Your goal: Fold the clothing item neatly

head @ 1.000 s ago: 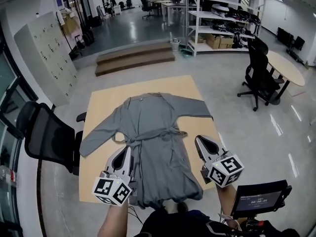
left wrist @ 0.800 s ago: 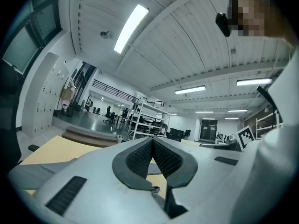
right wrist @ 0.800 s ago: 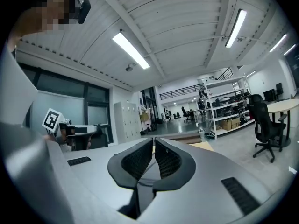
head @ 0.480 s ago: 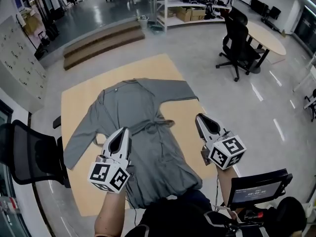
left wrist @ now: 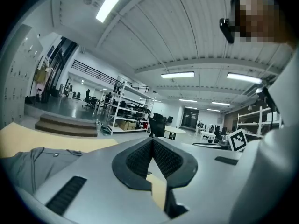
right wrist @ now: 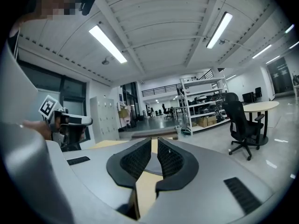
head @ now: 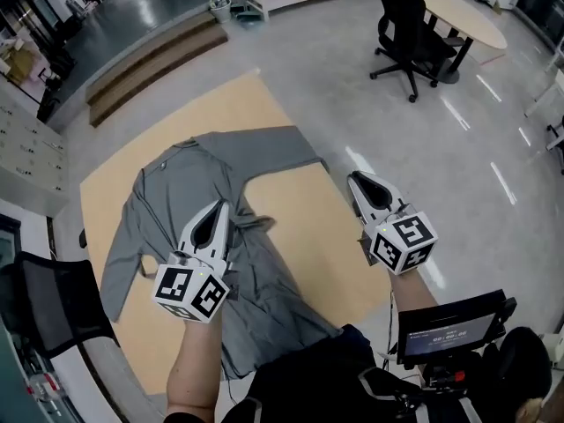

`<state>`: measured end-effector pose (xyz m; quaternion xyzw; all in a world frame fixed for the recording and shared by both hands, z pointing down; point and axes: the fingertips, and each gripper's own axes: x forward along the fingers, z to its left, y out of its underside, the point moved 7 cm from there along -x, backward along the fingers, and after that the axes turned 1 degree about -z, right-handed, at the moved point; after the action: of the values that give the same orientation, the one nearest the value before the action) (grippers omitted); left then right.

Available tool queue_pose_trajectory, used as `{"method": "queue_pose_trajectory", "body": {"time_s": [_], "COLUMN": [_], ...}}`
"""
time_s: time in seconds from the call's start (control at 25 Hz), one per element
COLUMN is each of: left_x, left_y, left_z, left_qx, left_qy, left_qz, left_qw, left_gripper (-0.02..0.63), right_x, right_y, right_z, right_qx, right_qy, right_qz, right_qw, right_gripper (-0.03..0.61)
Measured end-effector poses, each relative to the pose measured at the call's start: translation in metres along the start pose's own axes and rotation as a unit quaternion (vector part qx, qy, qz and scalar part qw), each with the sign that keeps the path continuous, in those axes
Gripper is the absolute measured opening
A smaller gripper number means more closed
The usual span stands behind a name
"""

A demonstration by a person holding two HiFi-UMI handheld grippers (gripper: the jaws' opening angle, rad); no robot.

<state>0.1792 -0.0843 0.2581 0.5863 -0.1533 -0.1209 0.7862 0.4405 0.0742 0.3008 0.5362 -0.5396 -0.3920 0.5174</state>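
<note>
Polished grey floor (head: 397,139), open workshop hall; light wooden counter (head: 300,227) fills mid-frame. Left gripper (head: 223,208): jaws pressed together, nothing between them, hovering above the belted waist of the grey long-sleeved robe (head: 176,188). Right gripper (head: 355,181): jaws have just been opening, only a thin slit apart, empty, over the counter's right edge, clear of the cloth. Robe lies spread flat on the counter, collar toward upper left, one sleeve stretched to upper centre, the other toward the left edge, hem at lower centre. Black office chair (head: 401,25) at upper right.
</note>
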Motion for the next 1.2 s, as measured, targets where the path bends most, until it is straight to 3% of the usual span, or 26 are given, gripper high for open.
{"method": "queue_pose_trajectory", "body": {"time_s": [0.28,0.52,0.88,1.2], "left_x": [0.092,0.148,0.199,0.195], "left_y": [0.042,0.086,0.151,0.179], "left_z": [-0.008,0.010,0.034,0.043], "left_qx": [-0.003,-0.031,-0.026,-0.035], "left_qy": [0.020,0.008,-0.010,-0.033], "left_qz": [0.057,0.102,0.168,0.201], "left_qw": [0.9982,0.9942,0.9853,0.9785], "left_gripper": [-0.002,0.000,0.000,0.000], "right_x": [0.044,0.087,0.134,0.165], "right_y": [0.054,0.114,0.204,0.272], "right_z": [-0.082,-0.126,-0.155,-0.148], "right_qx": [0.002,-0.004,0.006,-0.016], "right_qy": [0.005,-0.013,-0.035,-0.076], "right_qz": [0.050,0.097,0.156,0.214], "right_qw": [0.999,0.995,0.987,0.974], "right_gripper": [0.075,0.098,0.130,0.187]}}
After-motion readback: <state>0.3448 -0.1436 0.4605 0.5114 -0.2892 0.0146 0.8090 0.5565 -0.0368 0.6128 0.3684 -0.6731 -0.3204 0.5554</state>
